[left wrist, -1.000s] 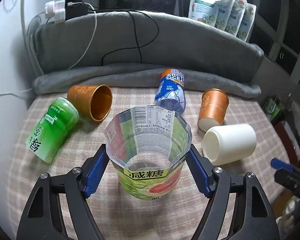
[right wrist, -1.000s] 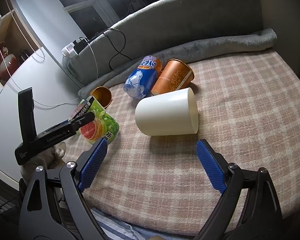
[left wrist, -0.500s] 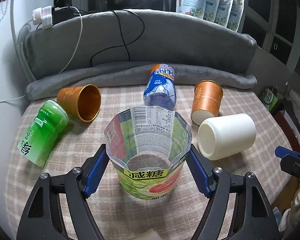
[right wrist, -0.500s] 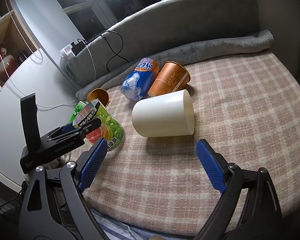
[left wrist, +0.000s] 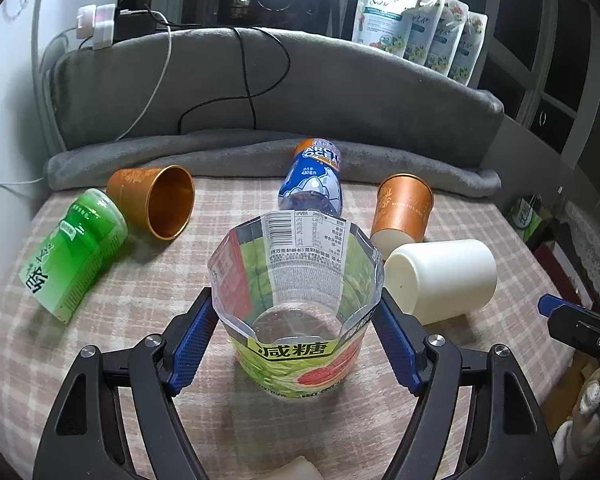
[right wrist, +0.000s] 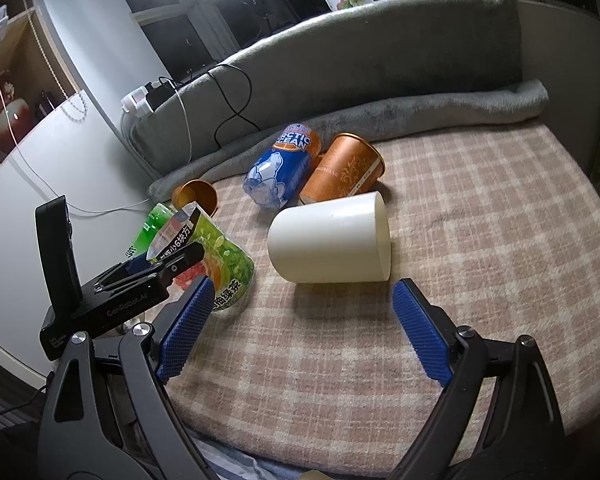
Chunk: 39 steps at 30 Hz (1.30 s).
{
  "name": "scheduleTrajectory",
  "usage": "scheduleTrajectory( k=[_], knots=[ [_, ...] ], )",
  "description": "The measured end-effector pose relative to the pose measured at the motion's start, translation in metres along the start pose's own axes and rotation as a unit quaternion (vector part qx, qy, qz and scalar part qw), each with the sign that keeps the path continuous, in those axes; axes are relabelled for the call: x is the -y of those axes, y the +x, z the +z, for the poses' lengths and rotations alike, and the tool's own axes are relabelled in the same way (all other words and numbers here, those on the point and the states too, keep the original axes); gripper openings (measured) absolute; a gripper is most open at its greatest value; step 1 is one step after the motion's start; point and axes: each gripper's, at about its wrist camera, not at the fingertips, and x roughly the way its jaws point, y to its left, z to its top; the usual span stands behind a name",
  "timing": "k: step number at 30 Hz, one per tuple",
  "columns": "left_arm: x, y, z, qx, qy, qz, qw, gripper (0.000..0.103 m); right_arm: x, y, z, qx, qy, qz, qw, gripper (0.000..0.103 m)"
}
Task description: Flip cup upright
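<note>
A clear plastic cup with a green and red label stands upright on the checked cloth, its open mouth up. My left gripper has its blue pads against both sides of it, shut on it. The cup also shows in the right wrist view, with the left gripper on it. A white cup lies on its side in front of my right gripper, which is open and empty, a short way back from it. The white cup shows in the left wrist view too.
A green cup, two orange cups and a blue bottle lie on the cloth. A grey rolled blanket with cables runs along the back. The table edge is near my right gripper.
The left gripper has held the upright cup throughout. The right gripper has moved a little closer to the white cup.
</note>
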Motion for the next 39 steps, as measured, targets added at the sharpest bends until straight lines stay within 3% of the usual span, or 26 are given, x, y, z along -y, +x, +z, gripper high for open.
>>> scheduleTrajectory(
  k=[13, 24, 28, 32, 39],
  knots=[
    [-0.006, 0.003, -0.003, -0.020, -0.017, -0.031, 0.9992, 0.081, -0.022, 0.001, 0.001, 0.014, -0.041, -0.019, 0.999, 0.093],
    [-0.005, -0.028, -0.012, -0.005, 0.010, -0.031, 0.9995, 0.081, -0.030, 0.001, 0.005, 0.034, -0.056, -0.029, 0.997, 0.093],
    [-0.011, -0.050, -0.013, 0.022, 0.007, -0.029, 0.9993, 0.081, -0.037, -0.004, 0.007, 0.060, -0.075, -0.048, 0.994, 0.093],
    [-0.015, -0.078, -0.009, 0.081, 0.012, 0.001, 0.9966, 0.081, -0.046, -0.009, 0.010, 0.086, -0.097, -0.069, 0.989, 0.093],
    [-0.015, -0.115, 0.000, 0.179, 0.019, 0.066, 0.9815, 0.083, -0.057, -0.015, 0.017, 0.133, -0.115, -0.108, 0.979, 0.093]
  ],
)
